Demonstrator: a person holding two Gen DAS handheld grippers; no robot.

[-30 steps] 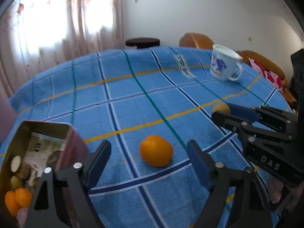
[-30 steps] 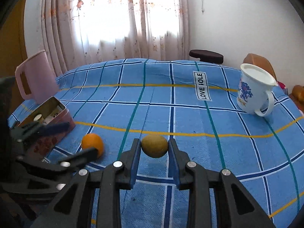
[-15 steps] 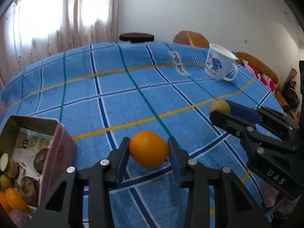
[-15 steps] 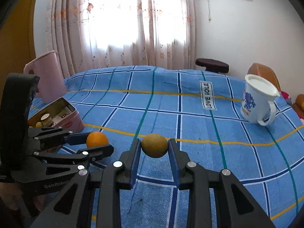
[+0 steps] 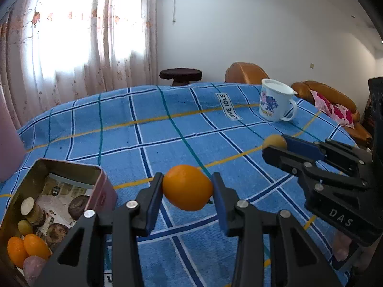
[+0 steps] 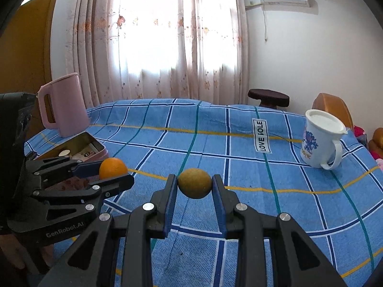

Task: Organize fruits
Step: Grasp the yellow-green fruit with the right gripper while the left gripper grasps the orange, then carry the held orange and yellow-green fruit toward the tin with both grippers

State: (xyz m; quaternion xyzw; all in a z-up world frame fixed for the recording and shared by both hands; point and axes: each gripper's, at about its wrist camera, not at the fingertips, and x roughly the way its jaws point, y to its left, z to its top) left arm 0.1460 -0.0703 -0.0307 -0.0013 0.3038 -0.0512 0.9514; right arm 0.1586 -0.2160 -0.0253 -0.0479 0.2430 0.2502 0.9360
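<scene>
Lifted now, the orange fruit [image 5: 187, 187] sits pinched between left gripper [image 5: 187, 191] fingers; right gripper [image 6: 194, 187] pinches the greenish fruit [image 6: 194, 183], both ready for the tin [image 5: 71, 167]

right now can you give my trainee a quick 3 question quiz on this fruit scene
1. True or false: the left gripper holds the orange fruit between its jaws.
2. Which fruit does the right gripper hold? A) an orange one B) the yellow-green fruit C) none
3. Fill in: the open tin lies on the ____ side of the left wrist view.

Key: 1 true; 2 B; 3 left
</scene>
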